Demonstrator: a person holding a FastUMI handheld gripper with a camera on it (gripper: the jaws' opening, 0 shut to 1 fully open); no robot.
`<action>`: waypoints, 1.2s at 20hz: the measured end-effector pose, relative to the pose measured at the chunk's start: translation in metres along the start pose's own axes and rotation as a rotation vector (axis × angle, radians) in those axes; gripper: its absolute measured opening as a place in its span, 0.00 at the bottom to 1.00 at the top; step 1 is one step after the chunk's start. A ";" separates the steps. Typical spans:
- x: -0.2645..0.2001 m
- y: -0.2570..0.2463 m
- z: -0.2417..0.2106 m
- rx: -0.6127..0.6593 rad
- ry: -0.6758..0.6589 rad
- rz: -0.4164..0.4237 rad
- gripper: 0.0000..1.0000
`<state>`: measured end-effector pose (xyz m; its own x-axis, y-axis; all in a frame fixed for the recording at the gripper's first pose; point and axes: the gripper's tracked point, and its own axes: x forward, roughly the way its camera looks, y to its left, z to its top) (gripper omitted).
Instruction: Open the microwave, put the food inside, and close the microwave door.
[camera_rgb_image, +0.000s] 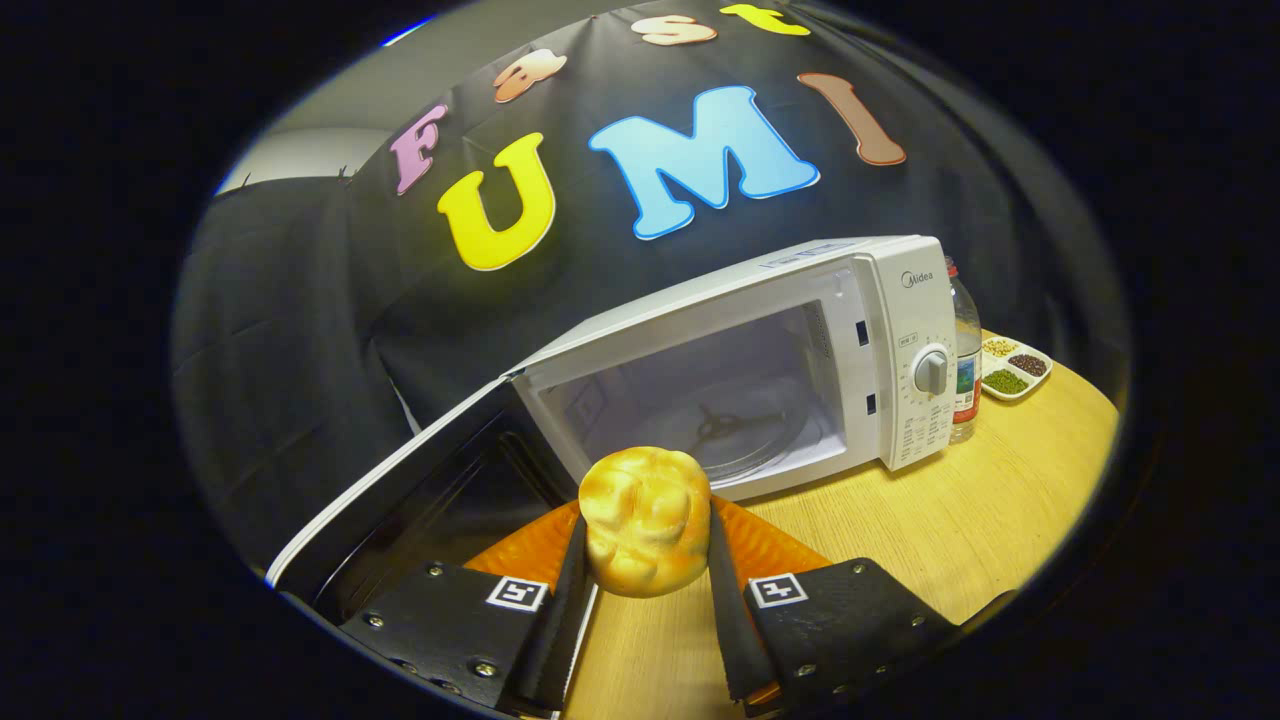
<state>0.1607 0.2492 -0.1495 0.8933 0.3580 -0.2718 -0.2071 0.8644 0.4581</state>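
Hand-held gripper (645, 545) clasps bread (645, 520) before open Midea microwave (800, 350).

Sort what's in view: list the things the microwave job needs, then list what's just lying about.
Needed for the job:
- bread roll, clamped between the fingers of the gripper
- microwave, cavity open
- microwave door, swung open beside the fingers

Just lying about:
- water bottle behind the microwave
- divided dish of beans beyond it
- wooden table

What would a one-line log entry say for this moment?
fingers: shut on bread roll | microwave: door open | roll: outside, before opening
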 end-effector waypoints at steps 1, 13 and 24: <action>0.009 0.000 0.002 0.024 -0.015 -0.004 0.58; 0.120 -0.027 0.000 0.235 -0.097 -0.093 0.58; 0.182 -0.061 -0.010 0.316 -0.104 -0.202 0.61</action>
<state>0.3316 0.2649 -0.2359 0.9425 0.1404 -0.3032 0.0955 0.7564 0.6471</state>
